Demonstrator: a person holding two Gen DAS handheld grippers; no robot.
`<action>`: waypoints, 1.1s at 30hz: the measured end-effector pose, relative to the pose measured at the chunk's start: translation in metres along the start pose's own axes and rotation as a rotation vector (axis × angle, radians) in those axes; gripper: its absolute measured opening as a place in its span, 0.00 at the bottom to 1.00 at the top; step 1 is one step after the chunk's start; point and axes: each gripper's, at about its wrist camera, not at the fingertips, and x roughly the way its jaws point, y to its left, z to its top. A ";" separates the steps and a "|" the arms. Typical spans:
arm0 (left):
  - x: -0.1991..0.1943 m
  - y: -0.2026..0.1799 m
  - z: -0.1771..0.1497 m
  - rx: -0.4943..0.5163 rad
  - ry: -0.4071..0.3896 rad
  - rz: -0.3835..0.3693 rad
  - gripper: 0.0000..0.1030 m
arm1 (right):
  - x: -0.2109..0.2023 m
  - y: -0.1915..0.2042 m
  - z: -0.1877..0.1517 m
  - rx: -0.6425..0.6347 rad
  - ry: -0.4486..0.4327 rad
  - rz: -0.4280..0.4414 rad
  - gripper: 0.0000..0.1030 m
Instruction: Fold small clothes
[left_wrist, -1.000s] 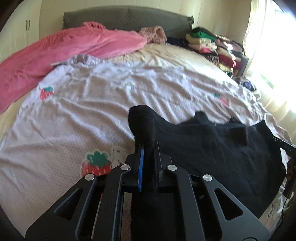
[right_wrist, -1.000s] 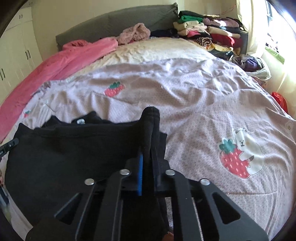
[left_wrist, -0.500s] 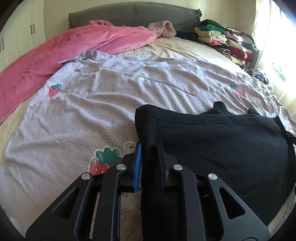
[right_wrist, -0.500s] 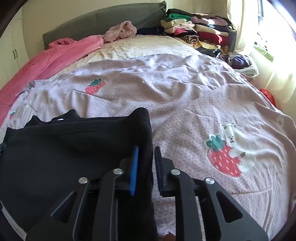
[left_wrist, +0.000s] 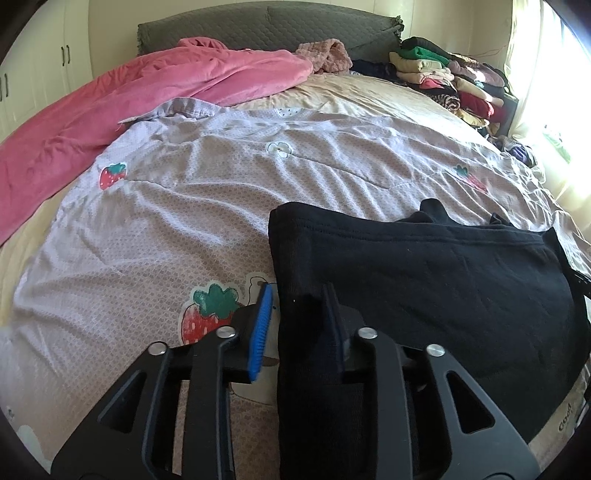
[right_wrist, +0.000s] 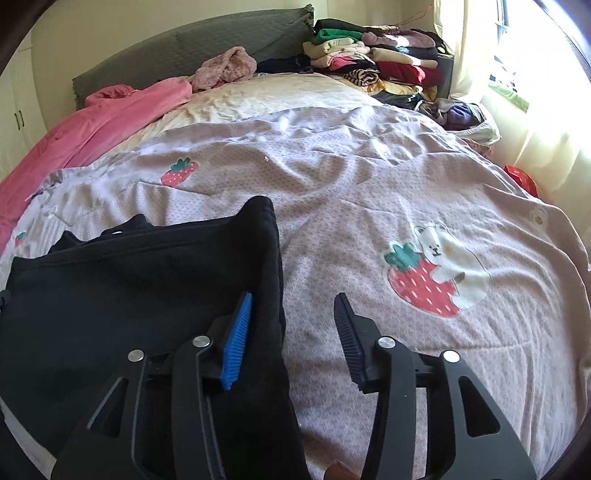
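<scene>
Both claws are opening, spread around the black knit garment (left_wrist: 424, 280) near the bed's foot edge: left claw (left_wrist: 297, 325), right claw (right_wrist: 291, 332). Withdraw gently so the fold stays flat.

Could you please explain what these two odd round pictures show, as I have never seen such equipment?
No robot here: a person holds a pair of black two-finger tongs in each hand, with a wide-angle camera on each looking along the fingers. One picture is from the left tongs, the other from the right tongs. Both look across a bed covered by a lilac strawberry-print quilt, where a black knitted garment lies folded. Both tongs are opening: the garment's edges lie between the pads, unpressed. Behind are a pink fleece blanket and a stack of folded clothes.
</scene>
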 end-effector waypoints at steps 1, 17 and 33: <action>-0.001 0.000 0.000 -0.001 0.001 0.001 0.24 | -0.002 -0.001 -0.001 0.008 0.004 0.011 0.46; -0.054 0.004 0.012 -0.024 -0.051 -0.013 0.76 | -0.089 0.074 -0.020 -0.147 -0.087 0.237 0.87; -0.049 0.027 0.017 -0.116 -0.035 -0.061 0.79 | -0.124 0.213 -0.065 -0.497 -0.080 0.412 0.88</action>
